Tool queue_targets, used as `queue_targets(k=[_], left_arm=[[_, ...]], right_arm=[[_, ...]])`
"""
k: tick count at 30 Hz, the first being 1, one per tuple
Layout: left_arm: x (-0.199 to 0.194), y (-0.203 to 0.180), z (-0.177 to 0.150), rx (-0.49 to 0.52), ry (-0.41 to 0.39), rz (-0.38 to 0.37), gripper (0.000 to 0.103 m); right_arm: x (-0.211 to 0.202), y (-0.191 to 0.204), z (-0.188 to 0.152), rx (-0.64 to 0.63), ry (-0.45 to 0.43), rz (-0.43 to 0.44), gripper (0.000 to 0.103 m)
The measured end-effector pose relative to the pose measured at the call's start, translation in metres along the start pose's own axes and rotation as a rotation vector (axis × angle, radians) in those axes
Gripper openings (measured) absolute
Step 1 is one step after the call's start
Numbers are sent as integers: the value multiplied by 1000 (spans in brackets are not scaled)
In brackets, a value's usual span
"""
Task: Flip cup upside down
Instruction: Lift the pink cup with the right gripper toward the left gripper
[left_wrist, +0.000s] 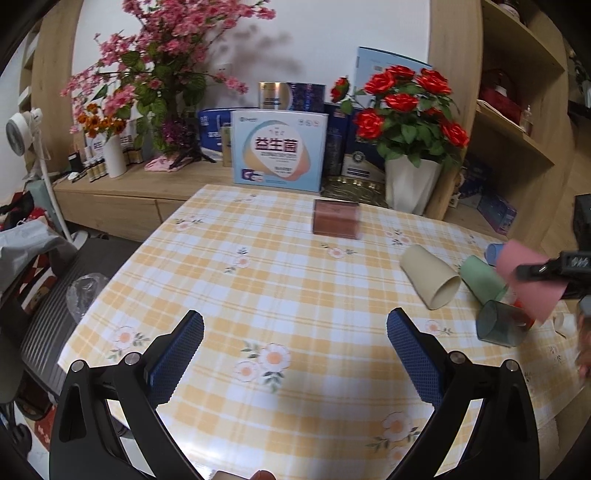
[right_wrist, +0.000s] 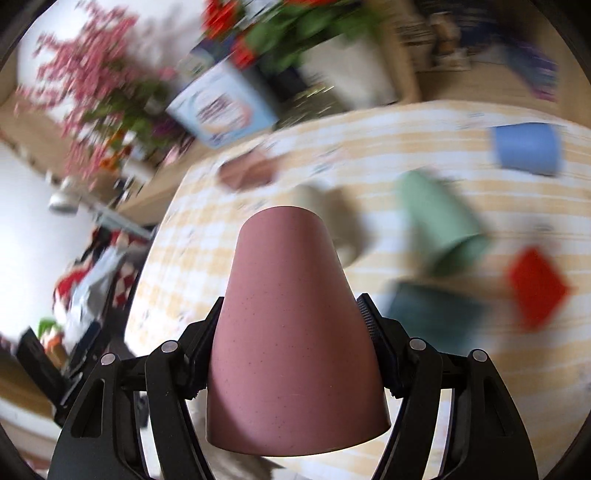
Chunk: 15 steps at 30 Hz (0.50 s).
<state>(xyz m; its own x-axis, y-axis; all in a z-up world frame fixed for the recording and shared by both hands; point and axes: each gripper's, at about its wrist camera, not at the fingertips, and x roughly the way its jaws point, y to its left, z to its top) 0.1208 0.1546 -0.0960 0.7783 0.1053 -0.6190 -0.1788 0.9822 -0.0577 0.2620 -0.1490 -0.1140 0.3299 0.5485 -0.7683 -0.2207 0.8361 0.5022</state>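
My right gripper (right_wrist: 291, 325) is shut on a pink cup (right_wrist: 291, 332), gripping its sides above the table, its base pointing away from the camera and its rim toward it. The right wrist view is blurred by motion. In the left wrist view the pink cup (left_wrist: 528, 280) shows at the far right, held in the air by the right gripper (left_wrist: 543, 269). My left gripper (left_wrist: 295, 343) is open and empty, low over the checked tablecloth (left_wrist: 258, 288).
A cream cup (left_wrist: 430, 277), a green cup (left_wrist: 482, 278) and a dark teal cup (left_wrist: 498, 323) lie on their sides at the right. A blue cup (left_wrist: 493, 253) sits behind them. A brown box (left_wrist: 336, 219) stands mid-table. A red object (right_wrist: 535, 288) lies near the cups.
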Motion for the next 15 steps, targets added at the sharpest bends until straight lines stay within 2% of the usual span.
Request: queue_targets(k=[5, 8, 15], left_arm=[[-4, 21, -5, -19, 17, 21, 97], [-5, 31, -10, -28, 30, 32, 97], [3, 43, -17, -62, 57, 41, 97]], right_arm=[[91, 41, -19, 16, 121, 15, 67], [121, 55, -25, 2, 147, -15, 67], [144, 68, -40, -30, 154, -68, 67]])
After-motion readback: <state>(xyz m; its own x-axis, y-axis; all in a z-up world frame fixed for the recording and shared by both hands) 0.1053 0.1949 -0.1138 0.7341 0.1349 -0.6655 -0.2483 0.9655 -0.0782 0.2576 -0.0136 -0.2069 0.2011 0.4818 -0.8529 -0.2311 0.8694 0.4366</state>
